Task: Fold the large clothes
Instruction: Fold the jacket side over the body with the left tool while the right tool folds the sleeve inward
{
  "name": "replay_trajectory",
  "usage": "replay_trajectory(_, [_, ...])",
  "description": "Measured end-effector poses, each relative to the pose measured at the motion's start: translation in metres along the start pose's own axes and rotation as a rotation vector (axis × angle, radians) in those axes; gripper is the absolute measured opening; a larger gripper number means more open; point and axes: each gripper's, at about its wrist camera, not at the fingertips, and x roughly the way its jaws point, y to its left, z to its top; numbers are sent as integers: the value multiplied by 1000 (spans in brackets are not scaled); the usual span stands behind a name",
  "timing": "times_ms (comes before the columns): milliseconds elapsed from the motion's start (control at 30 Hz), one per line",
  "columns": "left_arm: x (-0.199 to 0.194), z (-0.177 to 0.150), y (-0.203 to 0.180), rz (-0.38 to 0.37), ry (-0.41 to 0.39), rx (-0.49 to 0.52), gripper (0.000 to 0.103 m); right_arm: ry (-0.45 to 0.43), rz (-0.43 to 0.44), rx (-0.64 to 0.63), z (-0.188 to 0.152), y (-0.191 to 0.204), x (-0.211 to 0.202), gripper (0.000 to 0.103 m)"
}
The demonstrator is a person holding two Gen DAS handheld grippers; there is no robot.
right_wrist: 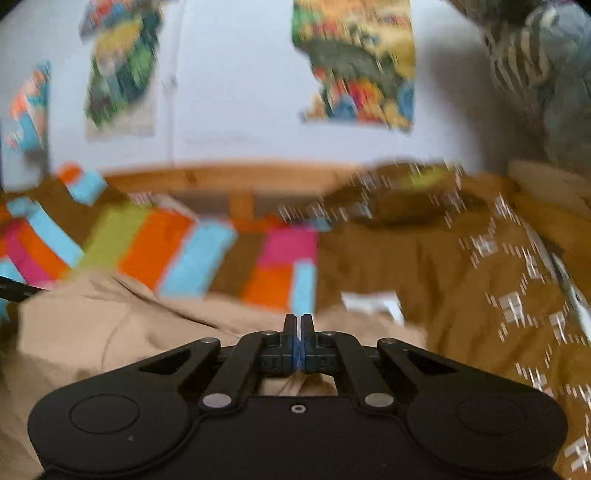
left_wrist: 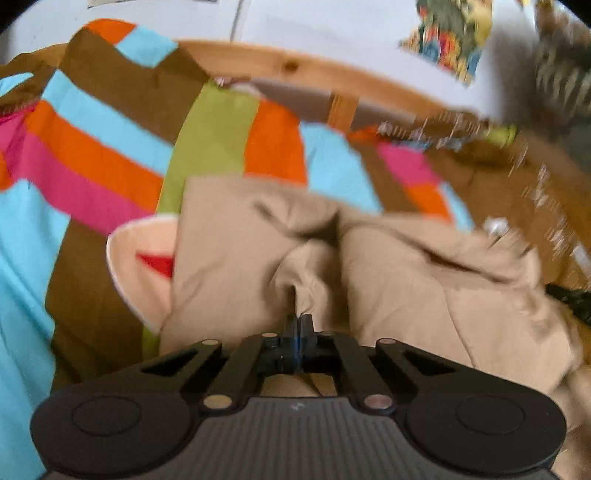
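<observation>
Already pinched a ridge of the beige garment (left_wrist: 258,236) in the shut left gripper (left_wrist: 299,321), cloth spreading ahead and rightward over the striped bedspread (left_wrist: 92,155). Further right, clamped the right gripper (right_wrist: 298,320) shut, seemingly on the same garment's near edge, bulk lying leftward.

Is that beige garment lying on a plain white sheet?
No, the beige garment lies on a striped bedcover of blue, orange, pink, green and brown.

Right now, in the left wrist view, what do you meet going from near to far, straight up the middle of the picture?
Left gripper, shut on a pinch of the beige garment → the striped bedcover → the wooden bed rail → the white wall.
</observation>
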Motion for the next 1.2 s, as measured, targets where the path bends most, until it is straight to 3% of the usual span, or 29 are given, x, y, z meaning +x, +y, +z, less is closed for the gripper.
replay_trajectory(67, [3,-2,2,-7,32,-3,0,64,-60,6,-23,-8,11,0])
replay_trajectory(200, [-17,5,1,-52,21,16,2,112,-57,148,-44,-23,11,2])
replay_trajectory(233, [-22,6,2,-61,15,16,3,105,-29,224,-44,-30,1,8])
replay_trajectory(300, [-27,7,5,-75,2,-9,17,105,35,347,-43,-41,-12,32])
replay_trajectory(367, [-27,10,9,-85,4,-55,21,121,108,470,-38,-51,-15,42])
replay_trajectory(467, [-11,14,8,-63,55,-89,19,185,167,591,-30,-53,1,48])
replay_trajectory(500, [-3,15,5,-38,81,-86,10,227,182,614,-27,-53,10,51])
replay_trajectory(533, [4,14,3,-18,101,-81,8,265,171,619,-26,-49,20,47])
replay_trajectory(600, [17,13,-4,9,135,-62,7,276,137,556,-20,-36,37,16])
replay_trajectory(700, [24,11,-14,39,140,-15,7,176,77,371,-6,-12,42,7])
replay_trajectory(767, [19,12,-13,42,144,-33,10,151,18,211,-5,5,50,7])
replay_trajectory(833, [3,14,-7,54,130,-61,15,167,7,179,-9,9,53,8])
replay_trajectory(933, [-34,14,-3,69,-6,-73,18,136,-8,162,-10,4,31,18])
replay_trajectory(1033, [-49,18,-18,12,-88,-36,23,29,-12,71,0,14,1,25])
replay_trajectory(1100, [-38,20,-37,-30,-71,27,27,1,44,34,7,28,-4,29])
replay_trajectory(1200, [-10,13,-65,-16,3,153,27,26,106,-48,7,53,11,30])
